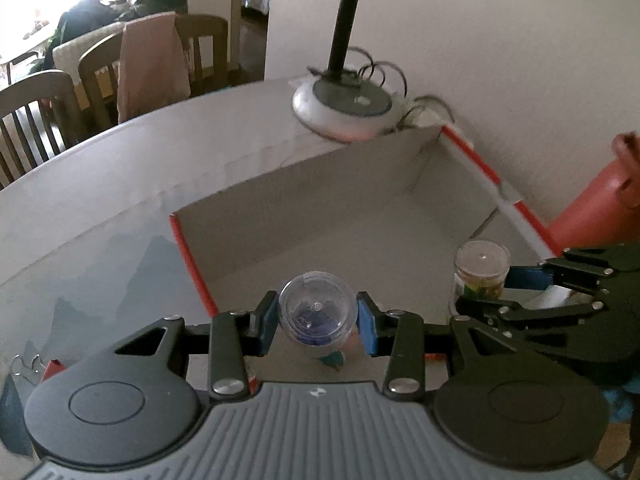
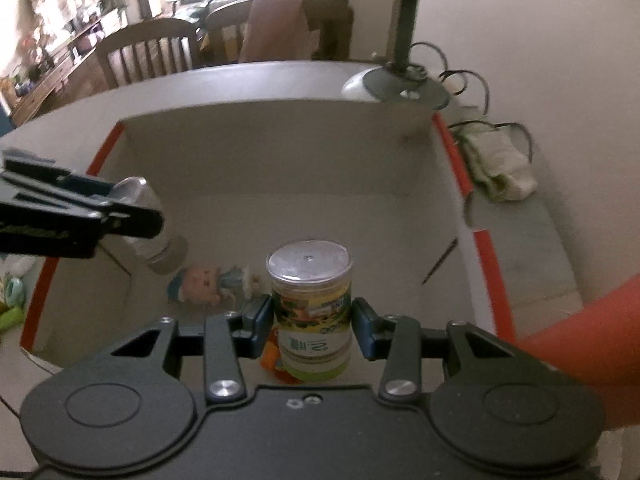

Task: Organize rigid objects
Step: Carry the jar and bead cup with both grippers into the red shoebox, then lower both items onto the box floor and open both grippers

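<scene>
My left gripper [image 1: 317, 320] is shut on a clear plastic jar [image 1: 317, 312] with blue bits inside, held over the near left side of an open cardboard box with red edges [image 1: 192, 264]. My right gripper [image 2: 312, 322] is shut on a clear-lidded labelled jar [image 2: 310, 312], held inside the same box [image 2: 486, 264]. The right gripper and its jar [image 1: 482, 270] show at the right of the left wrist view. The left gripper's jar [image 2: 154, 236] shows at the left of the right wrist view. A small doll figure [image 2: 200, 282] lies on the box floor.
A lamp base [image 1: 344, 110] with a black stalk and coiled cables stands behind the box against the wall. A folded cloth [image 2: 500, 164] lies right of the box. Binder clips [image 1: 28, 364] lie on the table at the left. Wooden chairs [image 1: 36, 116] stand beyond the table.
</scene>
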`<state>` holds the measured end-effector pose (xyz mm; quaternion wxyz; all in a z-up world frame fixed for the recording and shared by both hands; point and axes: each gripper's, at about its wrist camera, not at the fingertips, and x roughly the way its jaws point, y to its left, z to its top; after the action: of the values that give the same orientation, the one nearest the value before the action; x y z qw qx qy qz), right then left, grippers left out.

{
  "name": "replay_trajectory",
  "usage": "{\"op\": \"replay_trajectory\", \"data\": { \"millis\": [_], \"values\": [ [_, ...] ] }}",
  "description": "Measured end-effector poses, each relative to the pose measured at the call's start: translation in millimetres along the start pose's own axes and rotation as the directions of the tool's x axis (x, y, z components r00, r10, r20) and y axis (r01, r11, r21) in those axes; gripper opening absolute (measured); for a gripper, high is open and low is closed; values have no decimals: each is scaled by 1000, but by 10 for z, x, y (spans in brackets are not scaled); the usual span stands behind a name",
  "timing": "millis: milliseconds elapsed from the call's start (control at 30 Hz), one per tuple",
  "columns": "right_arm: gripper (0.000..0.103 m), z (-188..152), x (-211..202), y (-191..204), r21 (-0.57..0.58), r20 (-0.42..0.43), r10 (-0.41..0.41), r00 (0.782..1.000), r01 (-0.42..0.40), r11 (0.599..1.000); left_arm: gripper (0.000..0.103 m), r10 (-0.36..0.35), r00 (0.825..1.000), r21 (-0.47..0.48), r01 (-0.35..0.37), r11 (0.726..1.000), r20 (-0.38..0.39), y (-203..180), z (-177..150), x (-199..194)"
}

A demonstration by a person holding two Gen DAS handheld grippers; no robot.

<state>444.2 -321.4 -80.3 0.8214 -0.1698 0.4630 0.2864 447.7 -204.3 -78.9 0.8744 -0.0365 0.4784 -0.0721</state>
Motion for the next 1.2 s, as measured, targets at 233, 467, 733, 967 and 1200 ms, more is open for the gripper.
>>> {"op": "replay_trajectory", "data": {
  "millis": [233,467,733,967,1200],
  "values": [
    [41,64,177,-52,-5,-15,16,1000,-16,1000,40,19,999,29,-18,999,-31,-84,68,226],
    [41,125,341,-128,28,-30,26,999,-25,999,40,28,999,31,-27,999,-40,-137,220,421],
    [40,137,387,-189,60,-44,42,998,-39,997,40,57,994,39,-54,998,-92,-172,326,699],
    [46,136,329,-240,96,-32,56,998,-53,994,41,77,989,51,-71,996,-128,-205,358,824],
    [57,102,218,-274,120,-7,65,998,-64,991,42,69,988,32,-65,997,-142,-199,294,800]
  ]
}}
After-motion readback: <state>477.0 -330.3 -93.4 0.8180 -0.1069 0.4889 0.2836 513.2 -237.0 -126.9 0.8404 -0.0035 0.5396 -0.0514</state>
